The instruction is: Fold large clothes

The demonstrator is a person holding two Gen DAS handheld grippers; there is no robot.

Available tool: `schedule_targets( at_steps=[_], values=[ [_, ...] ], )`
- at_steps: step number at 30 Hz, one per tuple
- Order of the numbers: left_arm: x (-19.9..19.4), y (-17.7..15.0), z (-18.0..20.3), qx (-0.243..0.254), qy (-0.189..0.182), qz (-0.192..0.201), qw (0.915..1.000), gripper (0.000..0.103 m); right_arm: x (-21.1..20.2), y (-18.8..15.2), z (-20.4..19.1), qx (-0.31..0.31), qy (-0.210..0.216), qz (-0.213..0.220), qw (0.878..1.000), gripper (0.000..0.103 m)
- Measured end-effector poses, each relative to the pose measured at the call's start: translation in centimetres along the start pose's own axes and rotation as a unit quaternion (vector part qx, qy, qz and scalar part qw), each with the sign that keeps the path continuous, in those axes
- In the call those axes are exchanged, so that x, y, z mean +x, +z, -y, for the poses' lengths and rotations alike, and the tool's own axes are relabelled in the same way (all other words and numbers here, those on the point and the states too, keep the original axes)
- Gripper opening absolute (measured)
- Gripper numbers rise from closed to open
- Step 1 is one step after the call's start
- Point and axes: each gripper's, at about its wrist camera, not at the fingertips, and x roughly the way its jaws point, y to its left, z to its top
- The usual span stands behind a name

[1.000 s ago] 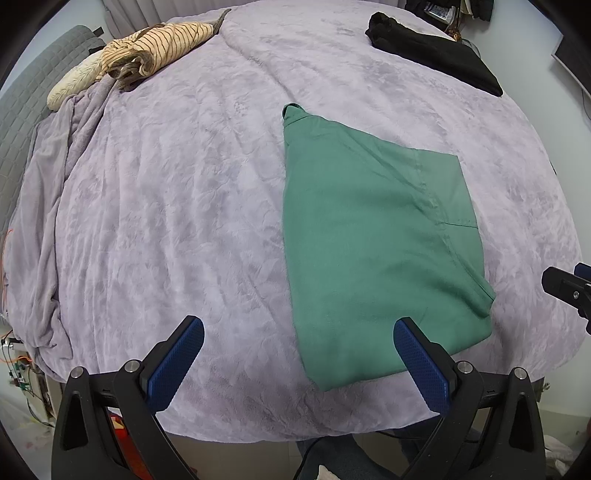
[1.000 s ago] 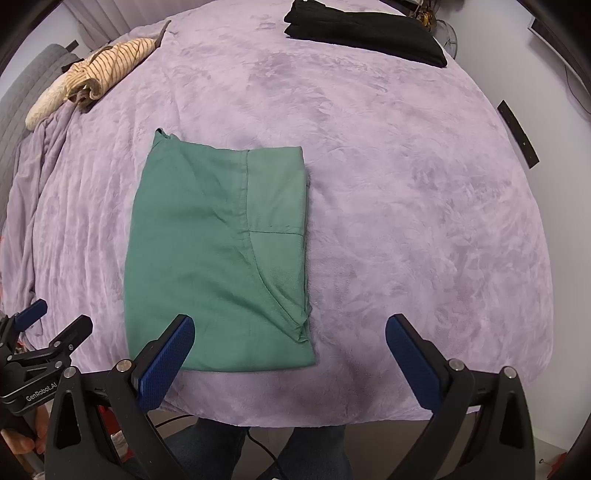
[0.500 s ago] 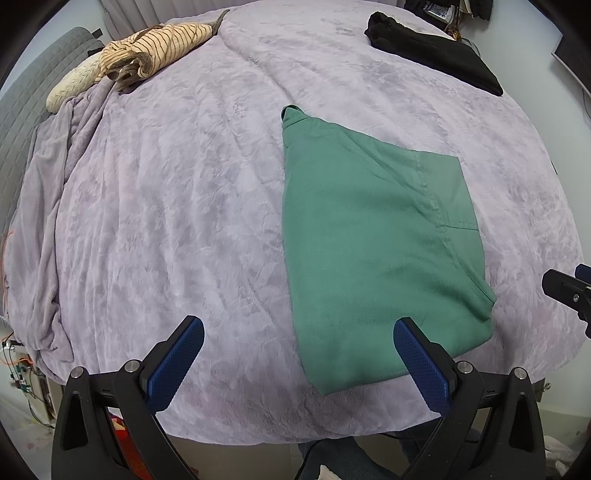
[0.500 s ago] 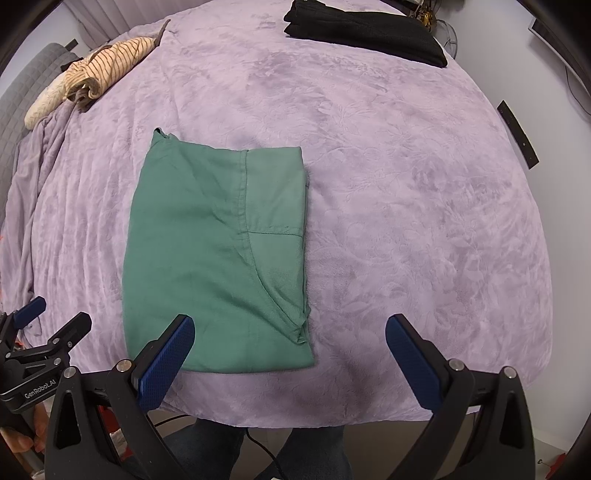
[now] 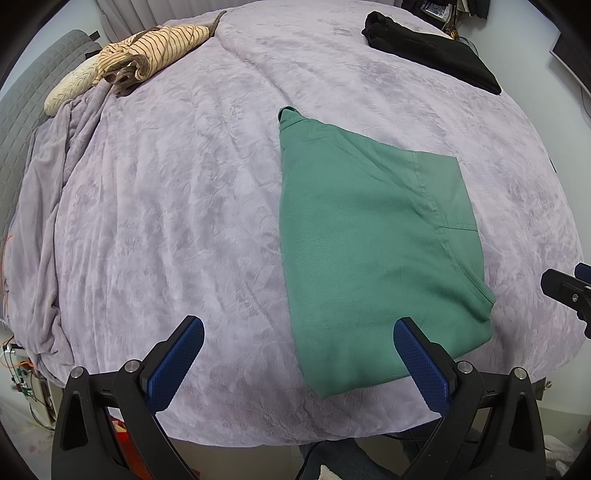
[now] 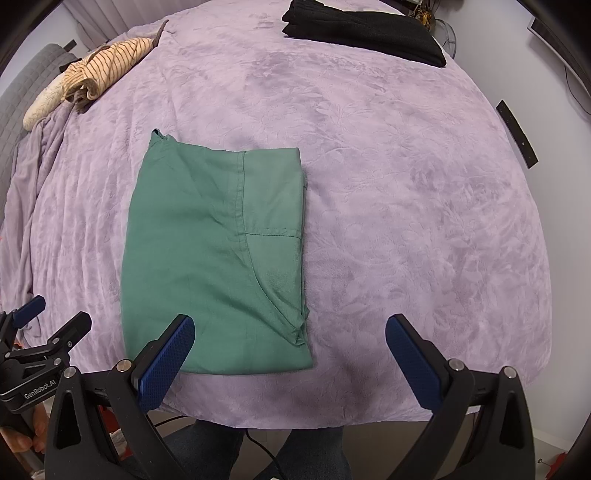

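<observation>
1. Left wrist view cuts the right tongs (image 5: pixel 570 291) off at the frame's right edge, so only a black bracket and a sliver of blue pad show there; their spread cannot be told from this view.
2. Right wrist view shows those same right tongs (image 6: pixel 290 349) spread wide, blue pads well apart, nothing between them. The left pad overlaps the near edge of the shirt (image 6: pixel 218 258); contact cannot be judged.
3. Left tongs (image 5: pixel 299 356) also stand wide open and hold nothing. Their right pad covers part of the shirt's (image 5: pixel 373 251) near hem.
4. The green shirt lies folded into a rectangle, flat on the bed (image 6: pixel 406 184), near its front edge. What lies under the top layer is hidden.
5. A striped garment (image 6: pixel 107 66) sits bunched at the bed's far left, partly over a cream pillow (image 5: pixel 72 86).
6. A black garment (image 6: pixel 364 31) lies folded at the far right, well apart from the shirt.
7. Dark trouser legs (image 6: pixel 317 454) show below the bed's edge, between the tongs' arms.
</observation>
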Motion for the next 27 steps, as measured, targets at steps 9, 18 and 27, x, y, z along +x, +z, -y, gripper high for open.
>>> schedule_targets(
  at_steps=[9,18,27],
  values=[
    [0.05,0.23,0.05,0.002,0.002,0.0,1.0,0.103,0.09,0.17,0.18,-0.002,0.0,-0.001,1.0,0.103],
    [0.08,0.17,0.18,0.002,0.002,0.0,1.0,0.103,0.25,0.14,0.17,-0.005,0.001,-0.003,1.0,0.103],
    [-0.07,0.17,0.12,0.007,-0.006,0.008,0.9999,0.103,0.4,0.1,0.04,-0.006,0.001,-0.004,1.0,0.103]
  ],
)
